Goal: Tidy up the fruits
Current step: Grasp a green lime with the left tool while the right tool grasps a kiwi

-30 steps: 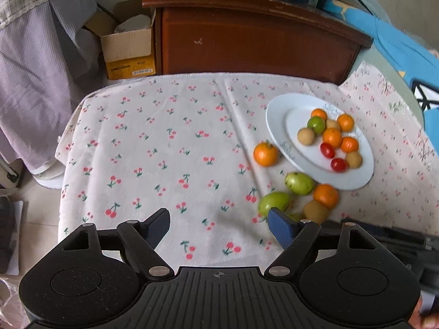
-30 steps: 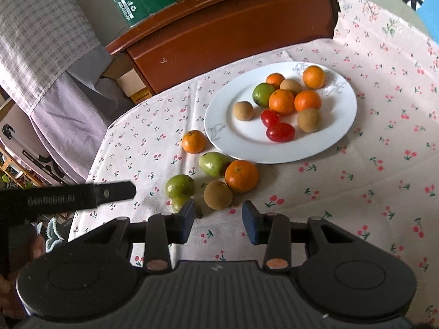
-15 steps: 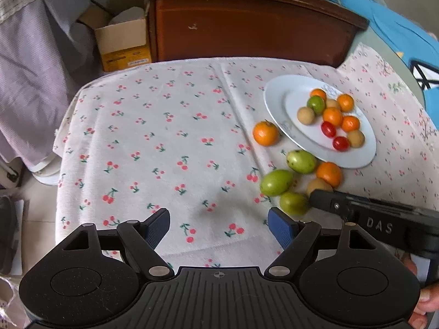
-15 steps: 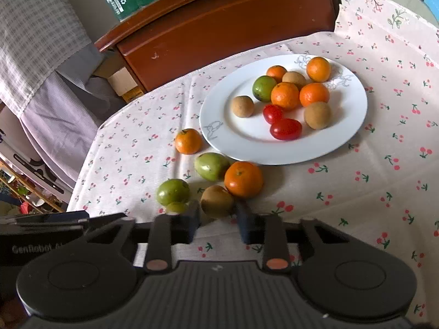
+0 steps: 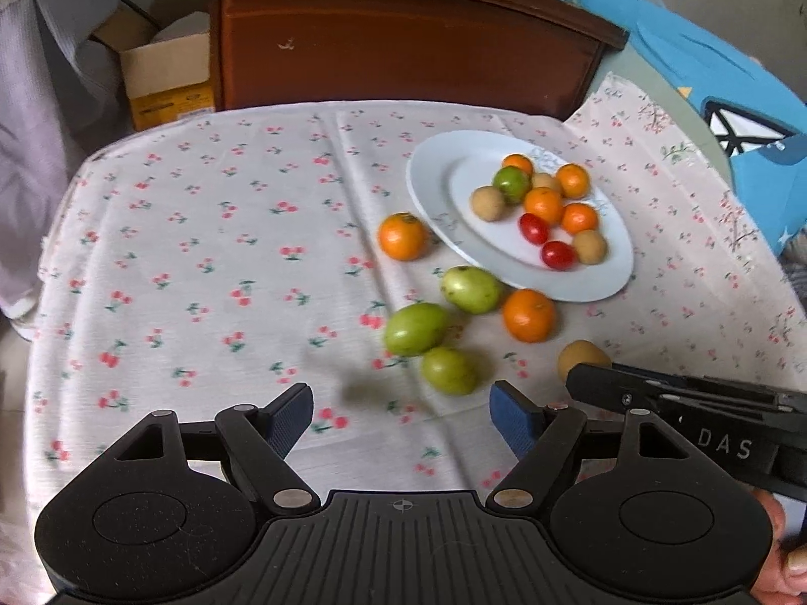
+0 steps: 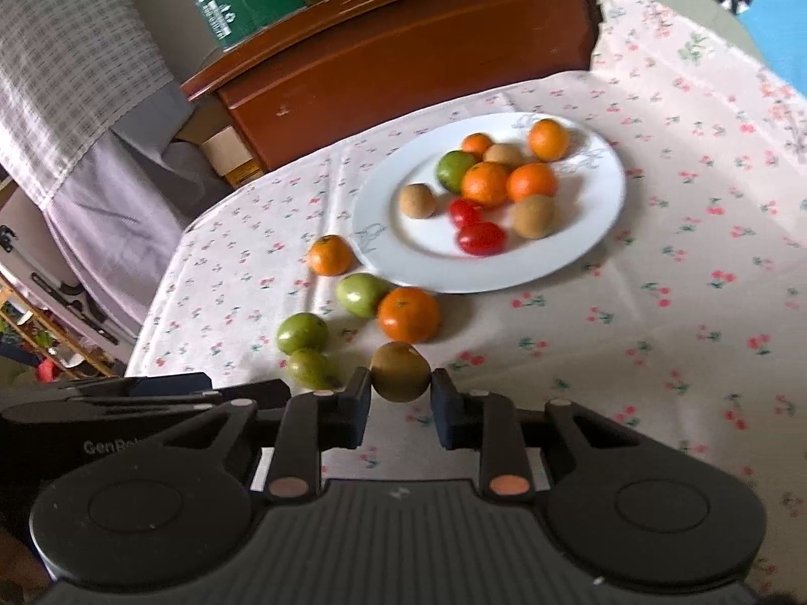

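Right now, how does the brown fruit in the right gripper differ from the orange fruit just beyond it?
The brown fruit is dull brown and clamped between the right gripper pads. The orange fruit is bright orange, looks slightly larger, and lies free on the tablecloth, ungripped. Both are roundish and sit off the white plate.

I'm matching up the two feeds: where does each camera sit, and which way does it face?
Left wrist: on the open, closing left gripper, looking down across the tablecloth; a hand shows.
Right wrist: on the right gripper, shut on a brown fruit, facing the plate.
Shared: plate, loose fruit, each other's gripper.
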### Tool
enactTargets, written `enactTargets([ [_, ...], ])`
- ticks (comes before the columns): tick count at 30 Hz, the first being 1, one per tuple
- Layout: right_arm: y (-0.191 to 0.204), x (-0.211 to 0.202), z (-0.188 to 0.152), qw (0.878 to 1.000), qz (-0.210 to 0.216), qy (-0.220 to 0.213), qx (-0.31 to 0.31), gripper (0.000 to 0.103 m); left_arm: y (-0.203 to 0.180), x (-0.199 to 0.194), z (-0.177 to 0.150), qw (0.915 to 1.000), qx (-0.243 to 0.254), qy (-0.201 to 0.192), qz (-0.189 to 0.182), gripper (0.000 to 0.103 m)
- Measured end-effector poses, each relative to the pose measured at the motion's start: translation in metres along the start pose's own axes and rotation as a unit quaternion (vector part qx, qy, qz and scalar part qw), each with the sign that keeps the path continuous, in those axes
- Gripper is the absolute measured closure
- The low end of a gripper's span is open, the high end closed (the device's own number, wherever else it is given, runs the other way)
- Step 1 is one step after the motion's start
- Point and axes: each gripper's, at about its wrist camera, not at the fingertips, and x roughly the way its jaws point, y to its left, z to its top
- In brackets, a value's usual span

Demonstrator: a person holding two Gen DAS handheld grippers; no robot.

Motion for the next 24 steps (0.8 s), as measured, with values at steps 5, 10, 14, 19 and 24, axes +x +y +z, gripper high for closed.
enactTargets([
  [5,-0.013,-0.004,0.0,1.0,-0.02,-0.005,0.018,0.077,-0.013,0.011,-0.001,0.9999,0.002,-0.001,-0.011,0.039],
  [10,-0.021,-0.003,-0.002,0.999,-0.025,-0.001,0.032,0.077,-0.021,0.021,0.0,1.0,0.007,-0.002,-0.002,0.05],
  [14,-0.024,-0.002,-0.003,0.999,-0.024,0.001,0.04,0.077,-0.027,0.024,0.0,0.9997,0.018,-0.009,0.01,0.051],
  [19,-0.025,0.0,-0.003,0.999,-0.02,0.005,0.051,0.074,-0.025,0.024,0.0,0.9995,0.02,-0.016,0.017,0.072],
  [24,-0.024,0.002,-0.002,0.998,-0.02,0.004,0.053,0.074,-0.024,0.021,0.0,0.9998,0.012,-0.012,0.006,0.076],
])
